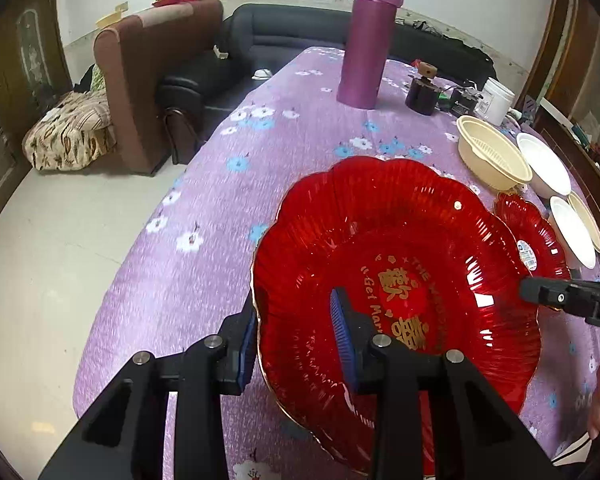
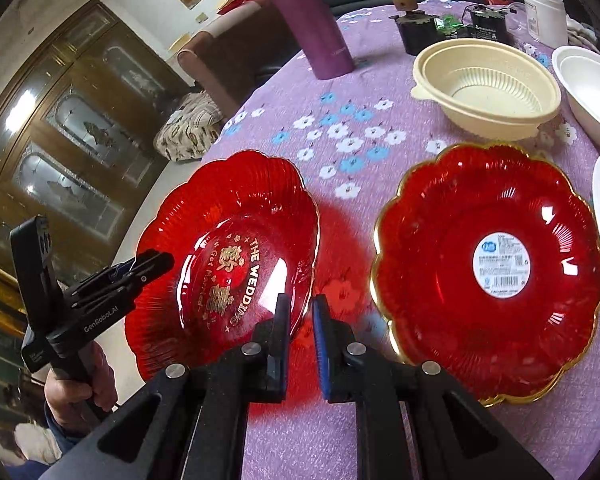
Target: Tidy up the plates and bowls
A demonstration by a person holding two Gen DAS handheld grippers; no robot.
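Currently holding the wedding plate (image 2: pixel 224 256) tilted, centre-left of the right wrist frame, clear of the purple bench (image 2: pixel 300 92). Left hand-held gripper (image 1: pixel 296 324) straddling its near-left rim, jaws parted wider than the rim, pads not visibly pressing; not yet clear whether releasing. Right hand-held gripper (image 2: pixel 300 320) pinching the opposite rim, jaws nearly together. Sitting just right of that gripper: labelled red plate (image 2: pixel 488 272), flat, the likely stacking target. Right hand nearer it. Resting upper right: beige bowl (image 2: pixel 488 84).
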